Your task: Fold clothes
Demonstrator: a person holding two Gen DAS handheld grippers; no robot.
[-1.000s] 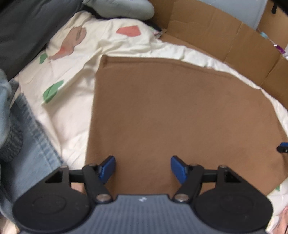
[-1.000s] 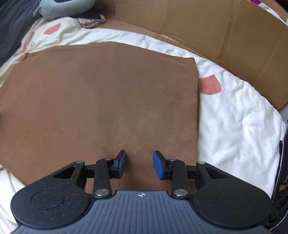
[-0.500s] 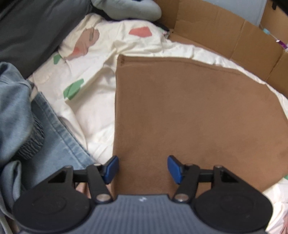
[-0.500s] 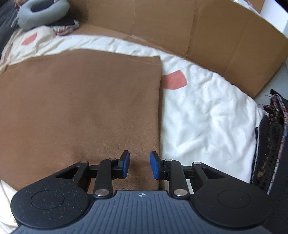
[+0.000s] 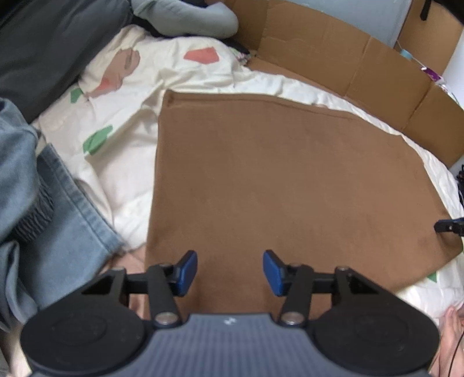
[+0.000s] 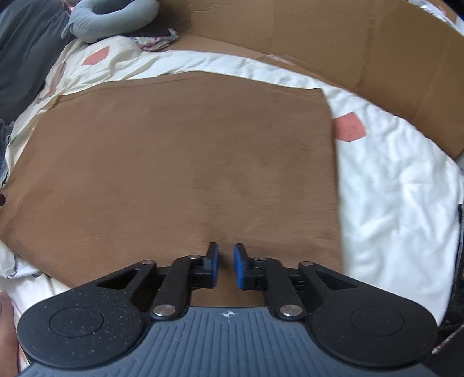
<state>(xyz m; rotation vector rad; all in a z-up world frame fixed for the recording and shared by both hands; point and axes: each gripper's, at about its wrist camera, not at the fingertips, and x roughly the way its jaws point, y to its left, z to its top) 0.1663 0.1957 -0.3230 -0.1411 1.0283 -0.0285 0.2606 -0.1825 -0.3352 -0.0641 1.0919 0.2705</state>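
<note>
**Brown cloth flat on bed, both grippers closing over near edge**

Bed surface: cream duvet (image 5: 130,162) with red and green patches, cardboard wall (image 5: 348,66) along the far side, grey neck pillow (image 6: 113,20) at the far left corner. Blue jeans (image 5: 58,232) piled at my left. Brown cloth (image 5: 275,188) lies flat in the middle of the duvet, one layer showing, edges roughly square to me; long axis looks side to side, hard to be sure through the fisheye. My left gripper (image 5: 230,272) hovers above the near-left part, jaws half spread and closing, nothing pinched. My right gripper (image 6: 225,268) is above the near edge toward the right corner, jaws nearly together and closing, a narrow gap left, cloth not visibly pinched.
</note>
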